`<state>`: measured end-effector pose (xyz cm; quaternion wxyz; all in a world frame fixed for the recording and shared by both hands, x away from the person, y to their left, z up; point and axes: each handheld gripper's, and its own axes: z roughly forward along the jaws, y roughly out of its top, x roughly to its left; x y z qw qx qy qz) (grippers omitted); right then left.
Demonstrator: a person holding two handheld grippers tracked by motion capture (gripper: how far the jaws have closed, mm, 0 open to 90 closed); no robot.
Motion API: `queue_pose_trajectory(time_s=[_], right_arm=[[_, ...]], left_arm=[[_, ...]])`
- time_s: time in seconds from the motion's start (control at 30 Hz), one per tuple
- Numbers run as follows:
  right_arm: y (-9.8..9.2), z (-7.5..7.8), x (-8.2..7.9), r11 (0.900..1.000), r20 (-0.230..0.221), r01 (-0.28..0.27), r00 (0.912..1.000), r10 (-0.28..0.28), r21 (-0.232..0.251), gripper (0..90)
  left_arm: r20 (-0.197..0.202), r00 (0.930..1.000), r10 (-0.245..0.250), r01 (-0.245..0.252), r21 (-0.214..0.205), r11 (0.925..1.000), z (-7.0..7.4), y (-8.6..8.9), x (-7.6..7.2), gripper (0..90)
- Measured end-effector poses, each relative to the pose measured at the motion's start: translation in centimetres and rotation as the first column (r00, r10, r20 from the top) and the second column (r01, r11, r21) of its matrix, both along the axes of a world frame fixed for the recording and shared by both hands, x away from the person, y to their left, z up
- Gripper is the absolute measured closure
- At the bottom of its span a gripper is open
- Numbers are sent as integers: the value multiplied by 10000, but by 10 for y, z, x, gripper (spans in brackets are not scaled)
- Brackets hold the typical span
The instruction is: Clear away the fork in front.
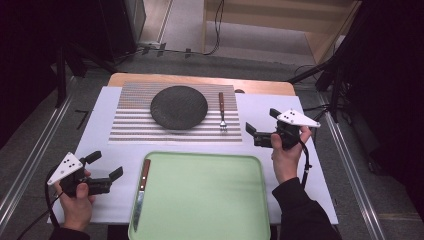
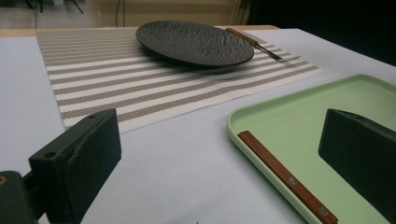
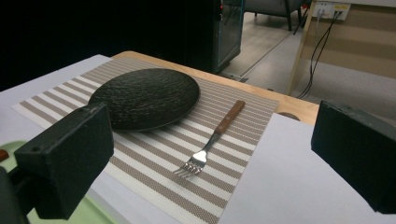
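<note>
White sheeting covers the table. Left gripper: jaws apart, empty, just left of the knife lying along the green tray's left edge. Right gripper: jaws apart, empty, near the fork on the striped placemat beside the dark plate.

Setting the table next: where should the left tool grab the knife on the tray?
Grip the knife by its wooden handle, coming from above with jaws across its width. It lies flat along the green tray's left rim, handle toward the placemat, nearest the open left tool.
</note>
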<state>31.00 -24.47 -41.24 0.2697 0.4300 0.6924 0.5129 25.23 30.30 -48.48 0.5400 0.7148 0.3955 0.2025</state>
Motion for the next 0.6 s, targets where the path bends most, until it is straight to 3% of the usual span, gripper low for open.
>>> queue_pose_trajectory(time_s=[0.6], right_arm=[[28,5,37,9994,-479,-140,9988,125,-321,0]], left_arm=[[179,9998,-32,32,-22,10000,0,0,-2,0]])
